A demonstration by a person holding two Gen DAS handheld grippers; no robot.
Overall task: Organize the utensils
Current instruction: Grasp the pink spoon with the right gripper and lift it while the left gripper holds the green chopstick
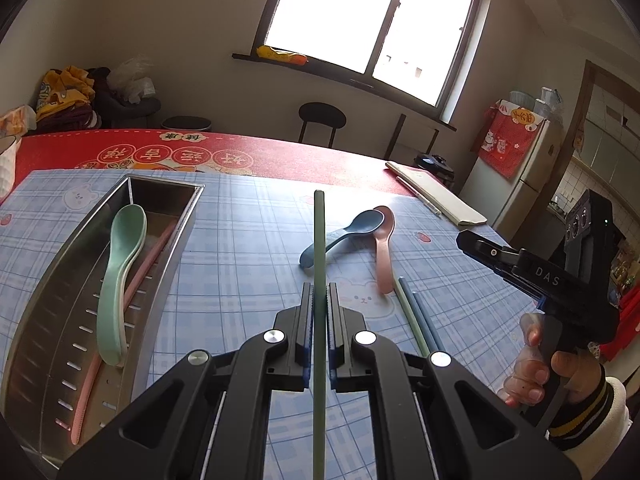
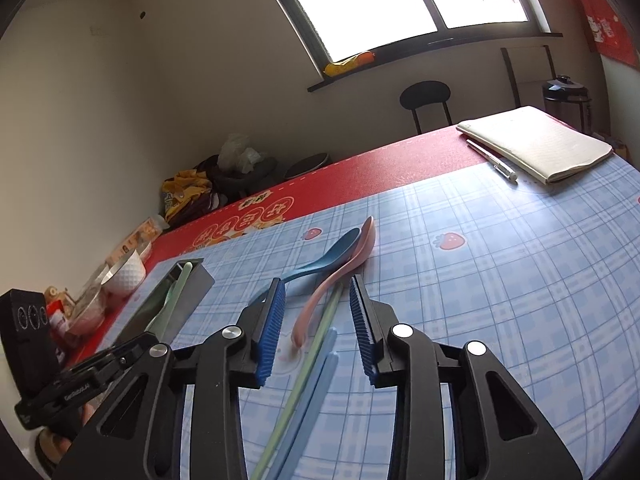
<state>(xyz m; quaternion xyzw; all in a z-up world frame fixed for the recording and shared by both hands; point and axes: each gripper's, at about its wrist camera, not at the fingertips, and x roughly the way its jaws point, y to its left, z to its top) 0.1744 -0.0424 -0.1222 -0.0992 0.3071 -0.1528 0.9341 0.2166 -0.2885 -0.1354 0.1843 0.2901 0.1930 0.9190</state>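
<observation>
The checked blue surface [image 1: 248,240] carried a steel tray [image 1: 52,280] at the left of the frame. A green chopstick [image 1: 319,240] was clamped in the left tongs [image 1: 319,300]; the right tongs [image 2: 318,308] stood wide over the remaining chopsticks [image 2: 312,380]. The chopstick was best aligned with the tray's length before release.

A table [image 2: 420,152] in red cloth is carrying a blue plaid mat [image 2: 500,280] mid-frame. Lying on the mat: blue spoon [image 2: 320,264], pink spoon [image 2: 340,276], loose chopsticks [image 2: 308,380], steel tray [image 1: 56,292] at left. A notebook [image 2: 536,144] is sitting upper right.
</observation>
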